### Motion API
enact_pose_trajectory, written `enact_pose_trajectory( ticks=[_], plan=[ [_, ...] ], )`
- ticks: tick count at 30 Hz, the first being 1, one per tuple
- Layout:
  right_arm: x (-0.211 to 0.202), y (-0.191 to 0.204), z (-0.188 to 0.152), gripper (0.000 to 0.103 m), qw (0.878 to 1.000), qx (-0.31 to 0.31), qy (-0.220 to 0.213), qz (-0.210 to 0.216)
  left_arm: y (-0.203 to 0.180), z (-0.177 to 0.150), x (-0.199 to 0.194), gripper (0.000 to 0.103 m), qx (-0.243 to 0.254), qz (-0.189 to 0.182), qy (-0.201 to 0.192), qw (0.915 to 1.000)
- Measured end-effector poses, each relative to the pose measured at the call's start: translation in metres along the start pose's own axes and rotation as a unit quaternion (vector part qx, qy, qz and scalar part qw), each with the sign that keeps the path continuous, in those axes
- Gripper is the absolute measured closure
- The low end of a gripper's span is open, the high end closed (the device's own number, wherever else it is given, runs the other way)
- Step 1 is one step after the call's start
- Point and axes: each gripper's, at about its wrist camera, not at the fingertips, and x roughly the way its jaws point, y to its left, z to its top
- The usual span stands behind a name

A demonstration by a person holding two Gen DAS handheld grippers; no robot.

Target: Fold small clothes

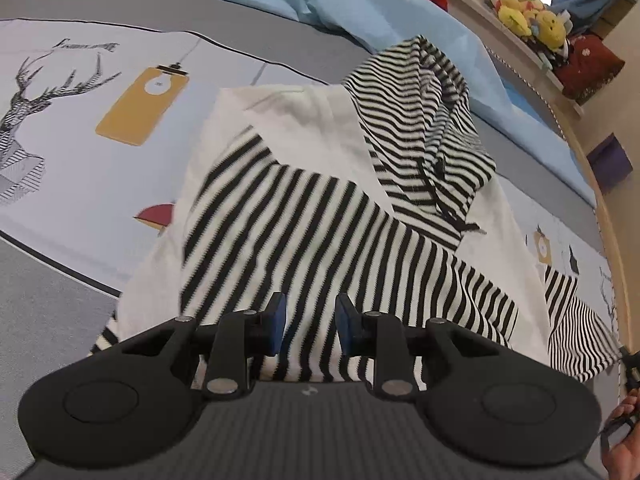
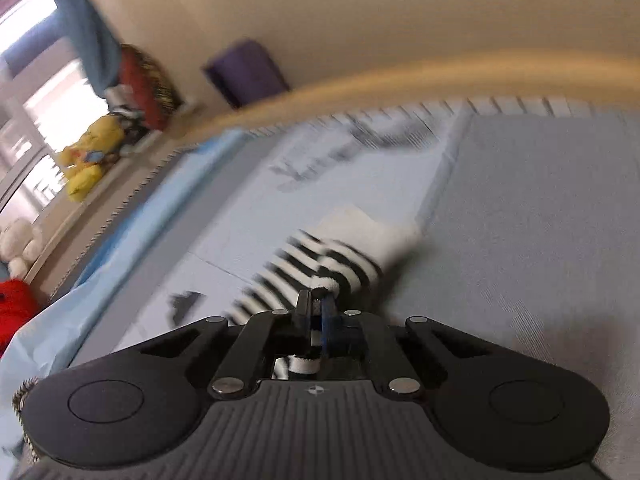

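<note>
Bedding printed with a deer [image 1: 28, 120] and a yellow lamp [image 1: 142, 106] covers the bed [image 1: 52, 320], with a pale blue sheet [image 1: 340, 4] bunched along its far side.

From the left wrist view, the left gripper [image 1: 310, 326] hangs over the near part of the hoodie [image 1: 320, 216]; its blue pads [image 1: 278, 330] stand apart with only striped cloth seen below the gap, and they grip nothing. The hoodie, white with black stripes, lies spread on the bed just ahead of the gripper. One striped sleeve is folded across the white body, and the striped hood [image 1: 424, 128] with its dark drawstring lies at the far end. The other sleeve [image 1: 576, 320] stretches off to the right, where part of a hand [image 1: 620, 456] shows at the frame's edge.

From the right wrist view, which is blurred, the right gripper [image 2: 316, 312] has its jaws pressed together on the striped cuff [image 2: 316, 296] of that sleeve, with a bit of cloth poking out behind the pads. The sleeve's white and striped fabric runs forward from the jaws over the bed.

Beyond the bed, a ledge [image 1: 516, 44] by the window holds yellow plush toys [image 1: 528, 12], and a purple box [image 2: 246, 72] sits on the floor.
</note>
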Motion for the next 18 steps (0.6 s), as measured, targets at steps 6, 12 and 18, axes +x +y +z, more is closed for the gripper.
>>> enact_pose_trajectory(
  ticks=[6,12,18],
  plan=[
    [-0.087,0.138,-0.026,0.100,0.977,-0.181,-0.038,0.110,0.026,0.012,-0.020,0.073,-0.039,-0.009,-0.011,0.9991],
    [-0.185,0.269,-0.142,0.099,0.862,-0.338,0.089,0.368,0.054,0.024,-0.039,0.073,-0.075,-0.020,-0.022,0.9967],
    [-0.206,0.300,-0.239,0.093,0.802,-0.391,0.278,0.356,0.071,0.027,-0.045,0.074,-0.104,-0.034,-0.018,0.9939]
  ],
)
